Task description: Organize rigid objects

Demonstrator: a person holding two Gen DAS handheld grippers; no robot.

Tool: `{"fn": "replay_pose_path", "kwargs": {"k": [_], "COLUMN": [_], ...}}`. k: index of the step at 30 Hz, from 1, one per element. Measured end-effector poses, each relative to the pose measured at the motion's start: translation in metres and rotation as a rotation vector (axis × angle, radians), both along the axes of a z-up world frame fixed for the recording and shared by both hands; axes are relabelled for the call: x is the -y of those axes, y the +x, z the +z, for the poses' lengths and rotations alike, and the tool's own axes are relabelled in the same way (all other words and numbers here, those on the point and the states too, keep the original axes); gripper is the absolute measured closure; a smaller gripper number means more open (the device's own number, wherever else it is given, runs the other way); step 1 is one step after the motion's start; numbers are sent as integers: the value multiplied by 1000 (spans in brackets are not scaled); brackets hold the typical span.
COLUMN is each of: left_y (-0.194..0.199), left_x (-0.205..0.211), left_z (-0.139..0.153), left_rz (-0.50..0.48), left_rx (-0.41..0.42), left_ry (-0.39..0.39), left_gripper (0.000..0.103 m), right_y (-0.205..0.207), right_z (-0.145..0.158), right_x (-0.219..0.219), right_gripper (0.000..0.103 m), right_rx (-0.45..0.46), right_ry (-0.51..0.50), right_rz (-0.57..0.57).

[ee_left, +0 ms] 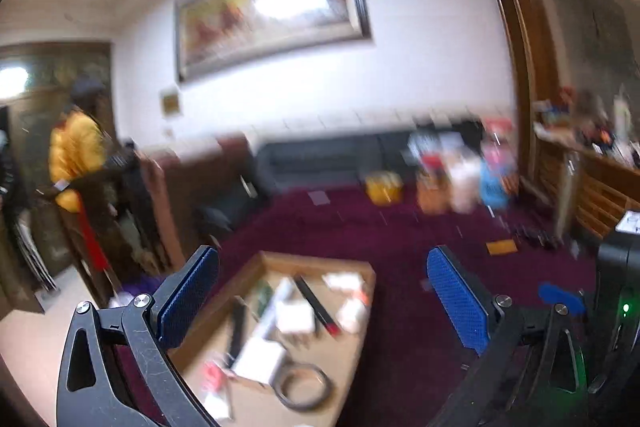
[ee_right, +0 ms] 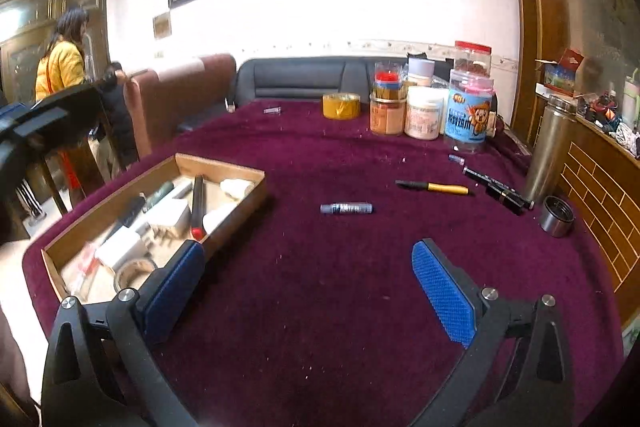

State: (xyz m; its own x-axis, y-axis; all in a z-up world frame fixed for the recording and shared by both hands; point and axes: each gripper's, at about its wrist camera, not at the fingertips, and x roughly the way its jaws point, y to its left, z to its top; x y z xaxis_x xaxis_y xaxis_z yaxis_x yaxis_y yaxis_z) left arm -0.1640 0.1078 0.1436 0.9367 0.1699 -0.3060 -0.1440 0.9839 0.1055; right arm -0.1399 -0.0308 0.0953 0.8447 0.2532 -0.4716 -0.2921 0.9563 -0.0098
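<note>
From the left wrist, blurred, the left tool (ee_left: 322,291) hangs spread wide and empty over the wooden tray (ee_left: 256,269) of odds and ends on the dark red surface (ee_left: 400,227). From the right wrist, the right tool (ee_right: 308,281) is released too, holding nothing; a small tube (ee_right: 346,208) and a yellow pen (ee_right: 434,187) lie loose ahead, right of the tray (ee_right: 224,163).
</note>
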Motion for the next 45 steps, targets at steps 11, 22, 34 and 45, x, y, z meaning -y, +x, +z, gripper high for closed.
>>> {"fn": "replay_pose_path", "kwargs": {"k": [11,22,34,45], "left_y": [21,26,27,23], "left_x": [-29,-54,-81,-93], "left_z": [-25,-60,-75,-77], "left_rz": [33,231,253,252], "left_rx": [-222,-337,-387,-404], "left_ry": [-194,-179,-240,-273], "left_gripper": [1,1,1,1], "right_y": [-5,-12,-14,-11], "right_z": [-8,-22,-29,-30], "right_x": [-9,-49,-65,-78], "right_gripper": [0,0,0,0], "right_rx": [22,-17,-53,-65], "right_ry": [-52,-174,-214,-272], "right_rz": [-37,37,49,54]}}
